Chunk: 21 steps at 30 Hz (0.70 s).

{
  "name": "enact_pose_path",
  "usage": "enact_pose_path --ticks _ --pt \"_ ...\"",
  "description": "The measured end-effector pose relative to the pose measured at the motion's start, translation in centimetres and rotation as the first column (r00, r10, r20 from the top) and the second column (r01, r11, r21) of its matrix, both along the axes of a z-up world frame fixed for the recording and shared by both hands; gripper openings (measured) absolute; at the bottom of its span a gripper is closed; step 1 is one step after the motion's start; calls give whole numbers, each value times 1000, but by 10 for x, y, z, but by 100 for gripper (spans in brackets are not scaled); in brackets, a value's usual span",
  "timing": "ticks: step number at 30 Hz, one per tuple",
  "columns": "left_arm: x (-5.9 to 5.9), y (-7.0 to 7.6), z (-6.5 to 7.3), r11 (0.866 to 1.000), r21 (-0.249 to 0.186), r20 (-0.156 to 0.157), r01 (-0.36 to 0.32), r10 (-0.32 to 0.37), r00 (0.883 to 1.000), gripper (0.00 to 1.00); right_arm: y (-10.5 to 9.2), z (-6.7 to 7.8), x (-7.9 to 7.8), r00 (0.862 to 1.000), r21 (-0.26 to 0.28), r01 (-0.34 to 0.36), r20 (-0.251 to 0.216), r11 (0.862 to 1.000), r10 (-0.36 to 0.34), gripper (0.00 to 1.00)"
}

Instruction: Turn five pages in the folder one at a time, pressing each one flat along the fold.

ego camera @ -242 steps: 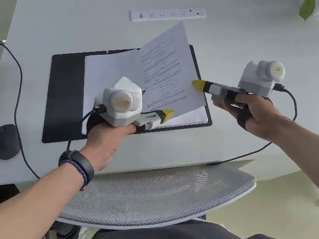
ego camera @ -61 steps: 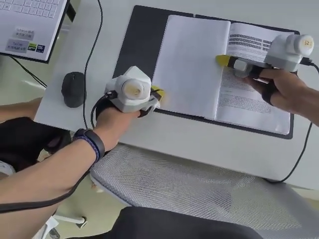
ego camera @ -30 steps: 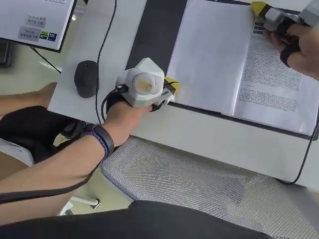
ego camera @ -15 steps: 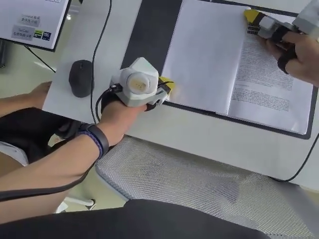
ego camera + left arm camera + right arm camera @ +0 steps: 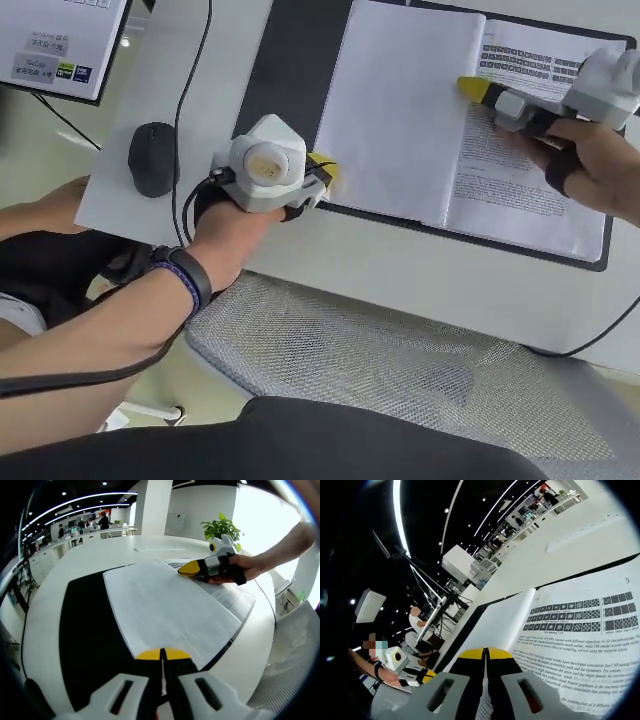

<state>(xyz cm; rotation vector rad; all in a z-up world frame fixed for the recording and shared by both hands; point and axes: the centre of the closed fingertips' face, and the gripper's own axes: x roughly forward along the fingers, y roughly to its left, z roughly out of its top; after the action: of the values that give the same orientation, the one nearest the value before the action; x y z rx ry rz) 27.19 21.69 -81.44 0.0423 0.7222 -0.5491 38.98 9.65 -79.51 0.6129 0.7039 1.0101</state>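
The black folder [image 5: 290, 60] lies open on the white table. Its left side shows a blank white page [image 5: 400, 110] and its right side a printed page [image 5: 520, 190]. My left gripper [image 5: 322, 170] is shut, its yellow tips resting at the blank page's near left corner; in the left gripper view the shut tips [image 5: 162, 654] touch the page's edge [image 5: 165, 605]. My right gripper [image 5: 470, 90] is shut and lies on the printed page beside the fold, just below a block of small figures. The right gripper view shows its tips [image 5: 484, 654] over the printed text [image 5: 580, 630].
A black mouse [image 5: 152, 158] and a laptop corner [image 5: 55, 45] sit left of the folder, with a cable [image 5: 190, 110] running between them. A grey mesh chair [image 5: 400, 350] is below the table edge. A plant [image 5: 222, 529] stands at the far side.
My right gripper has slid from the top of the fold a short way down it toward me. The left gripper stays at the page's corner. The head camera has shifted.
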Motion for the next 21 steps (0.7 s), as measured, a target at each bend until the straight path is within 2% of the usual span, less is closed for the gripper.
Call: enact_pose_path --ticks 4,13,19,21 --pt "1 1 -1 1000 1 2 2 -2 1000 0 1 2 -29 999 2 -32 4 999 32 0" --pt "1 1 -1 1000 -3 4 4 -4 1000 0 5 4 -83 995 14 -100 -16 995 100 0" --pt "2 1 -1 1000 -6 5 4 -4 1000 0 9 6 -125 984 -5 -178 -16 984 178 0" --pt "2 1 -1 1000 -4 6 4 -4 1000 0 8 6 -134 982 -3 -185 -21 983 185 0"
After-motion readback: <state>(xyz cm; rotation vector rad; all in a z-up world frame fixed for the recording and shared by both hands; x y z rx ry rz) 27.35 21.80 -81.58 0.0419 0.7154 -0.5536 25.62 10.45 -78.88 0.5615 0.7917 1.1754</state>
